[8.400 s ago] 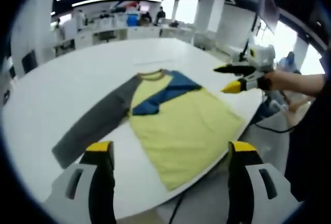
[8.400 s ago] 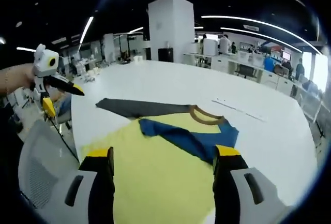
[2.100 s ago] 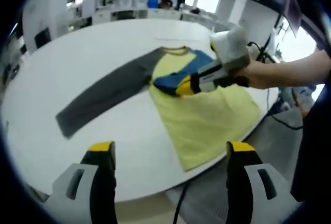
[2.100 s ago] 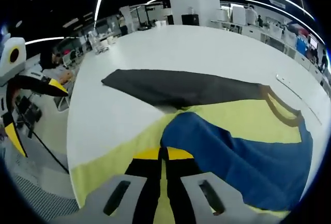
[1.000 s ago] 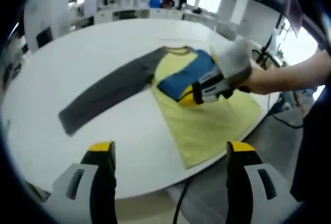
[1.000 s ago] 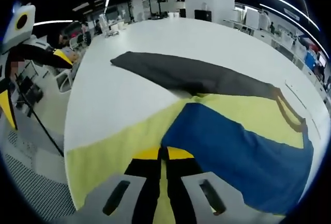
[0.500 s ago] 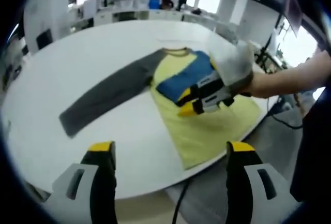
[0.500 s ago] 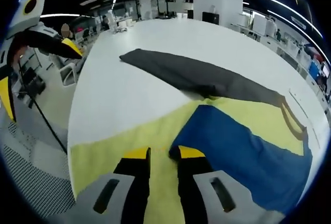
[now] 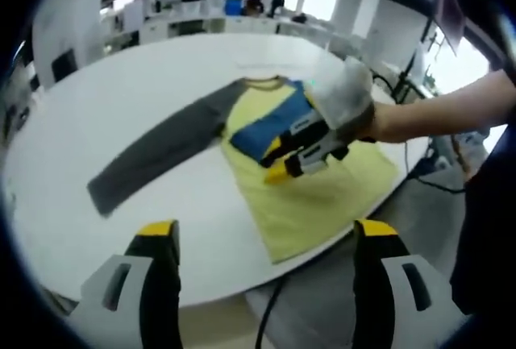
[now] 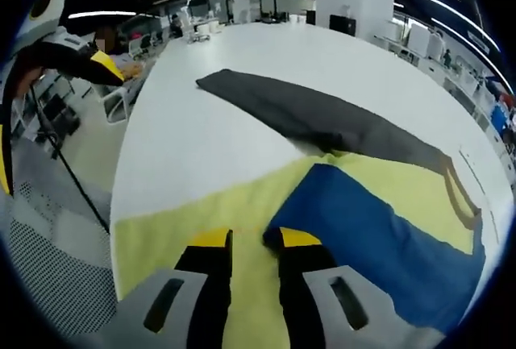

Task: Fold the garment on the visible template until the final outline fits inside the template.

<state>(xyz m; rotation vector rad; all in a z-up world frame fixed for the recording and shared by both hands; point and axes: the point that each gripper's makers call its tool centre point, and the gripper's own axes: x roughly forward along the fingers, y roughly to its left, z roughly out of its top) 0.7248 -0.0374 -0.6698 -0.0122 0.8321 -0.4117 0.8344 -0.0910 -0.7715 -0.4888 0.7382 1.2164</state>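
A long-sleeved shirt lies flat on the white table (image 9: 121, 83) with its yellow body (image 9: 322, 196) near the table edge. Its grey sleeve (image 9: 161, 151) stretches out to the left, and its blue sleeve (image 9: 258, 133) lies folded across the chest. My right gripper (image 9: 272, 162), held by a hand, hovers low over the blue sleeve's end with its jaws a little apart. In the right gripper view, the right gripper (image 10: 254, 240) stands open over the yellow body (image 10: 201, 204) beside the blue sleeve (image 10: 379, 236). My left gripper (image 9: 266, 232) is wide open, well back from the shirt.
The person's forearm (image 9: 435, 119) reaches in from the right. The shirt hem hangs near the table edge (image 10: 121, 196), with grey floor, a cable (image 10: 68, 180) and chairs beyond. One of the left gripper's fingers (image 10: 95, 60) shows at upper left. Office desks stand far behind.
The right gripper shut on the blue sleeve's edge, drew it across the yellow body, then opened and let it go. The left gripper stayed open and back.
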